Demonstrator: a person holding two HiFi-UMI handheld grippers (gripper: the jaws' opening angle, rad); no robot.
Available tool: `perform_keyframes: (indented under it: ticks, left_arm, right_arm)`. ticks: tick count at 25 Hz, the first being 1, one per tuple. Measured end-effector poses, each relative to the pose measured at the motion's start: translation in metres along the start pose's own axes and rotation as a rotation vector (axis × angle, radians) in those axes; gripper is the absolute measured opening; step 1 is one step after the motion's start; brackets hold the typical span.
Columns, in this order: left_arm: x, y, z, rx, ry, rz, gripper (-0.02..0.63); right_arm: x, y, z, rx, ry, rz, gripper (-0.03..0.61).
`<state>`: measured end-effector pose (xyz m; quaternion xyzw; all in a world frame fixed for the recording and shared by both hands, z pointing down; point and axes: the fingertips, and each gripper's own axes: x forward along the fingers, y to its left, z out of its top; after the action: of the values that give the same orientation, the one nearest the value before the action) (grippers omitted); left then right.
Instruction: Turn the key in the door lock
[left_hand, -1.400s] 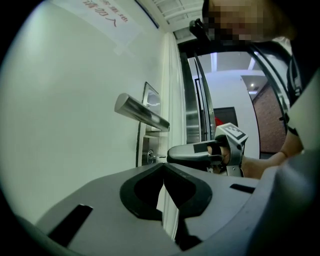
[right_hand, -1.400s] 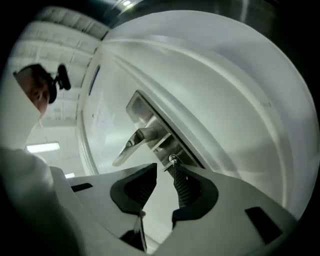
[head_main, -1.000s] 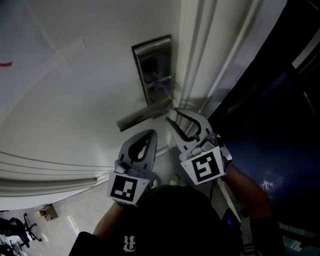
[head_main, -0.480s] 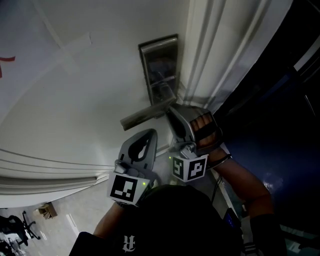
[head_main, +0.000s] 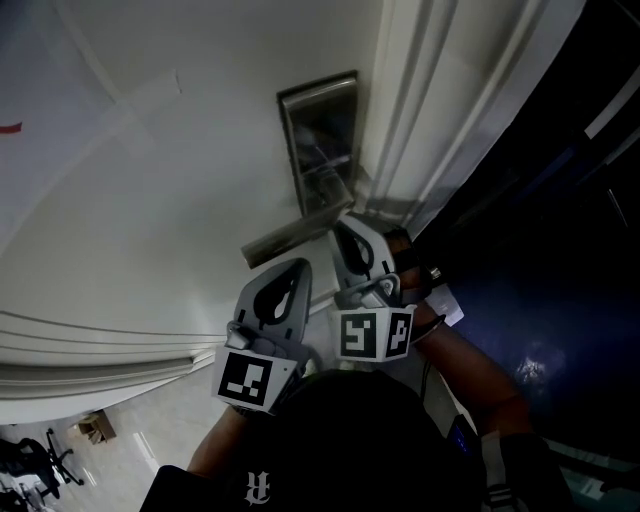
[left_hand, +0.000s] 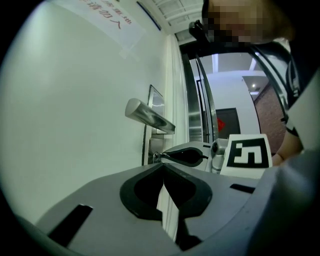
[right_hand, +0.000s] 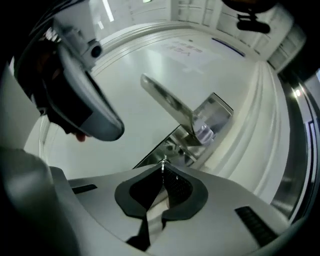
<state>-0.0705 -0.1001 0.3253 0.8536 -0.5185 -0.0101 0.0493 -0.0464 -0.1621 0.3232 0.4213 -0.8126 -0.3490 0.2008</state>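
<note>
A brushed-metal lock plate (head_main: 318, 135) with a lever handle (head_main: 285, 236) is fixed on the white door (head_main: 150, 180). My right gripper (head_main: 341, 229) reaches in just under the handle, shut on a small metal key (right_hand: 163, 162) that sits in the lock on the plate (right_hand: 207, 117). In the left gripper view the same jaws pinch the key (left_hand: 155, 157) against the plate below the handle (left_hand: 149, 115). My left gripper (head_main: 299, 268) hangs shut with nothing in it, below the handle and left of the right gripper, apart from the door.
The door frame (head_main: 440, 120) with its mouldings runs up the right of the lock plate. Beyond it lies a dark opening (head_main: 560, 250). A person's arm (head_main: 480, 370) holds the right gripper from below.
The right gripper closed in on the lock under the handle and rolled about its own axis, its marker cube turning. The left gripper has stayed put.
</note>
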Motion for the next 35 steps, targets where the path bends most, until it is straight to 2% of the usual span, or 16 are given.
perform_keyframes:
  ticks: [6, 13, 19, 22, 25, 30, 35]
  left_arm:
    - [0.002, 0.000, 0.000, 0.000, 0.000, -0.013, 0.008]
    - [0.002, 0.002, -0.001, 0.002, 0.005, -0.015, 0.007]
    - [0.002, 0.002, -0.002, 0.002, 0.008, -0.015, 0.006]
    - [0.003, 0.002, -0.003, 0.001, 0.010, -0.017, 0.008]
    - [0.003, 0.002, -0.003, 0.001, 0.012, -0.016, 0.006]
    - [0.003, 0.002, -0.003, 0.002, 0.014, -0.013, 0.008]
    - [0.004, 0.001, -0.003, 0.006, 0.016, -0.016, 0.008]
  right_arm:
    - [0.000, -0.005, -0.003, 0.518, -0.007, 0.087, 0.021]
    - [0.000, -0.009, -0.012, 1.201, -0.038, 0.208, 0.021]
    - [0.001, -0.009, -0.016, 1.652, -0.069, 0.313, 0.021]
    - [0.003, -0.012, -0.014, 1.774, -0.100, 0.361, 0.021]
    - [0.002, -0.010, -0.020, 1.874, -0.078, 0.375, 0.023]
    - [0.001, -0.005, -0.026, 2.147, -0.079, 0.430, 0.031]
    - [0.002, -0.003, -0.025, 2.346, -0.123, 0.501, 0.032]
